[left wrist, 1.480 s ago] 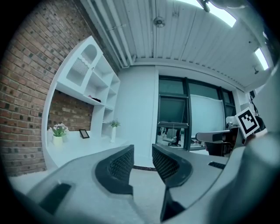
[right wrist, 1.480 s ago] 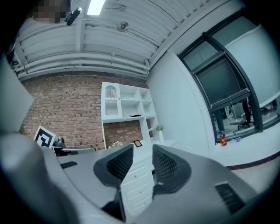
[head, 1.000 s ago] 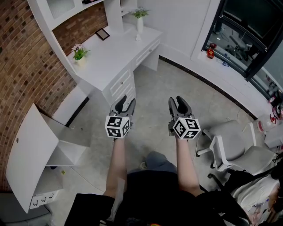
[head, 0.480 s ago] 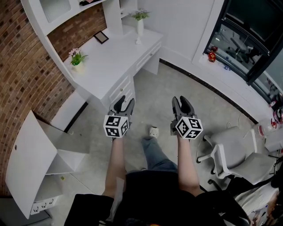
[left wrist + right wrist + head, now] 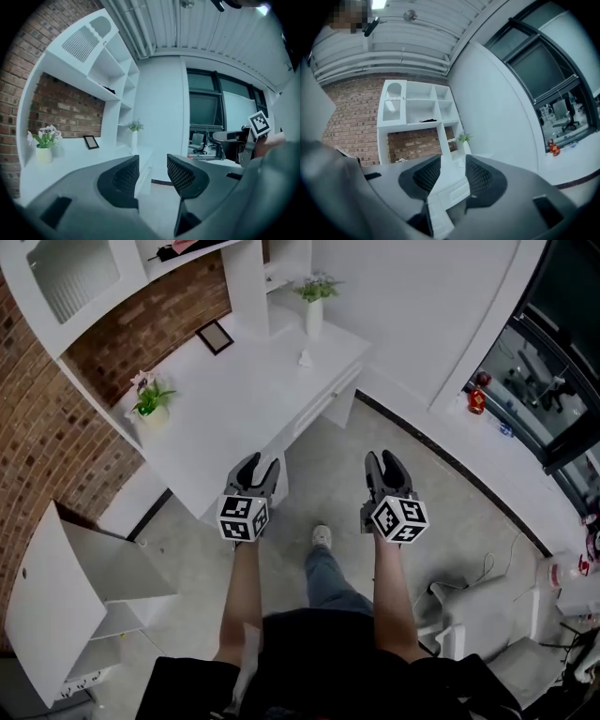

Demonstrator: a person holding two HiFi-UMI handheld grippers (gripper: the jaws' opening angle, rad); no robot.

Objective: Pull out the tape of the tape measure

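Observation:
No tape measure shows in any view. Both grippers are held out in front of the person, above the floor and short of a white desk point(image 5: 246, 399). In the head view my left gripper point(image 5: 254, 466) is open and empty, its jaws pointing at the desk's front edge. My right gripper point(image 5: 384, 463) is also open and empty, over bare floor. The left gripper view has my left gripper point(image 5: 152, 169) with its jaws apart, the desk point(image 5: 84, 154) beyond them. In the right gripper view my right gripper point(image 5: 453, 171) frames the desk drawers point(image 5: 450, 190).
On the desk stand a flower pot point(image 5: 150, 405), a picture frame point(image 5: 216, 336), a vase with a plant point(image 5: 314, 310) and a small white object point(image 5: 305, 357). A white cabinet point(image 5: 56, 606) stands open at lower left. A chair point(image 5: 469, 615) is at lower right.
The person has walked forward, so the desk is nearer and larger in all views. Both grippers stay open and side by side.

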